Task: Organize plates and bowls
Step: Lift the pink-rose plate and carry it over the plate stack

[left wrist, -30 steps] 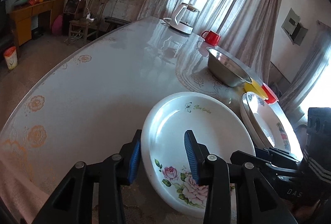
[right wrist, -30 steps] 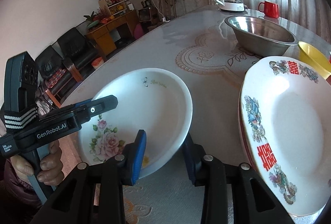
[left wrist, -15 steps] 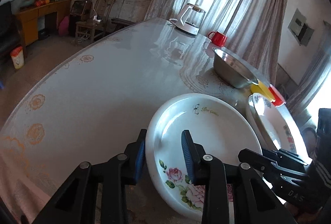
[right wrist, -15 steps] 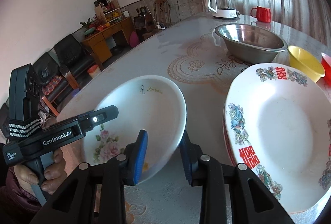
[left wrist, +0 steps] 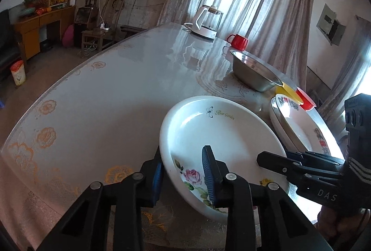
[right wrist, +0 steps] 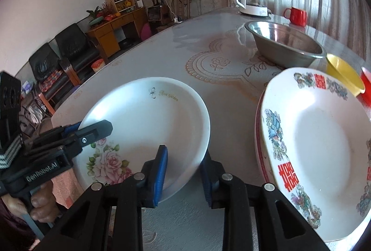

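A white deep plate with a pink rose print [left wrist: 220, 135] sits near the table's front edge, its near side tipped up a little. My left gripper [left wrist: 183, 158] is shut on the plate's near-left rim, one blue pad under it and one inside. My right gripper [right wrist: 184, 154] is shut on the near-right rim of the same rose plate [right wrist: 150, 121]. Each gripper shows in the other's view: the right gripper [left wrist: 273, 158] and the left gripper [right wrist: 102, 127]. A stack of larger plates with red characters [right wrist: 320, 146] lies just right of it.
Behind the plate stack [left wrist: 299, 125] stand a steel bowl [right wrist: 283, 44], a yellow bowl [right wrist: 343, 74] and a red bowl [left wrist: 306, 100]. A red mug [right wrist: 296, 15] and a white kettle [right wrist: 251, 0] are at the far end. The table [left wrist: 104, 93] stretches bare to the left.
Both pairs of jaws have narrowed from loosely straddling the rose plate's rim to pressing on it. The plate's near side has tipped up slightly.
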Demonstrator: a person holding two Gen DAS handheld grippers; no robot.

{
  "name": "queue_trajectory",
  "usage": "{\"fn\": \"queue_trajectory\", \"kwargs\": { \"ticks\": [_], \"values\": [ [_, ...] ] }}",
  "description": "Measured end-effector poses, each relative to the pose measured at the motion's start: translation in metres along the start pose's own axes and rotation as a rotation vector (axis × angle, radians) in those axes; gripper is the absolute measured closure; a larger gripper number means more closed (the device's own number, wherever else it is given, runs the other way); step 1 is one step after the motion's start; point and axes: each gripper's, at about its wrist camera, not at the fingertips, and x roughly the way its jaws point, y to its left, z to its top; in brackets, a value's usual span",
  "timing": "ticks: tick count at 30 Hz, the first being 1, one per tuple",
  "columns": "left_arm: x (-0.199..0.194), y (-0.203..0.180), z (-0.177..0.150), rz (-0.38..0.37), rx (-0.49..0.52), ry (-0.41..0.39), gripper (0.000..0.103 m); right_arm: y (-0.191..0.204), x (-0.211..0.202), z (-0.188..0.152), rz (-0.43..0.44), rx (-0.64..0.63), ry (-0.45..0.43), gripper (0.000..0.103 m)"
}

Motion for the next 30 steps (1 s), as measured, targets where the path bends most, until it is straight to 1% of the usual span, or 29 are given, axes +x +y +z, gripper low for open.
{"fn": "queue_trajectory", "kwargs": {
  "ticks": [2,5,9,12,15,19,21,24,26,30],
  "values": [
    [-0.001,0.002,0.002,-0.029,-0.036,0.001,0.073,-0.003,-0.003,0.001,0.016,0.017,-0.004,0.078],
    [-0.007,-0.003,0.007,-0.031,-0.023,-0.028,0.073,-0.002,-0.011,0.002,0.016,0.02,-0.032,0.078],
    [-0.011,-0.008,0.017,-0.069,-0.038,-0.037,0.073,-0.002,-0.022,0.005,0.021,0.022,-0.068,0.078],
    [-0.013,-0.025,0.021,-0.076,0.014,-0.057,0.073,-0.011,-0.032,0.005,0.03,0.063,-0.095,0.078],
    [-0.011,-0.044,0.028,-0.112,0.05,-0.062,0.073,-0.022,-0.042,0.005,0.018,0.104,-0.117,0.078],
    [-0.006,-0.074,0.037,-0.162,0.11,-0.067,0.073,-0.043,-0.062,0.002,-0.007,0.163,-0.16,0.078],
    [-0.003,-0.092,0.043,-0.196,0.14,-0.064,0.073,-0.054,-0.074,0.002,-0.035,0.184,-0.186,0.078],
    [0.004,-0.115,0.048,-0.238,0.175,-0.045,0.073,-0.076,-0.088,0.001,-0.068,0.235,-0.22,0.078],
    [0.012,-0.132,0.05,-0.25,0.201,-0.034,0.073,-0.089,-0.097,-0.001,-0.093,0.266,-0.238,0.078],
    [0.034,-0.159,0.051,-0.277,0.238,0.018,0.073,-0.112,-0.106,-0.004,-0.159,0.317,-0.249,0.078]
  ]
}}
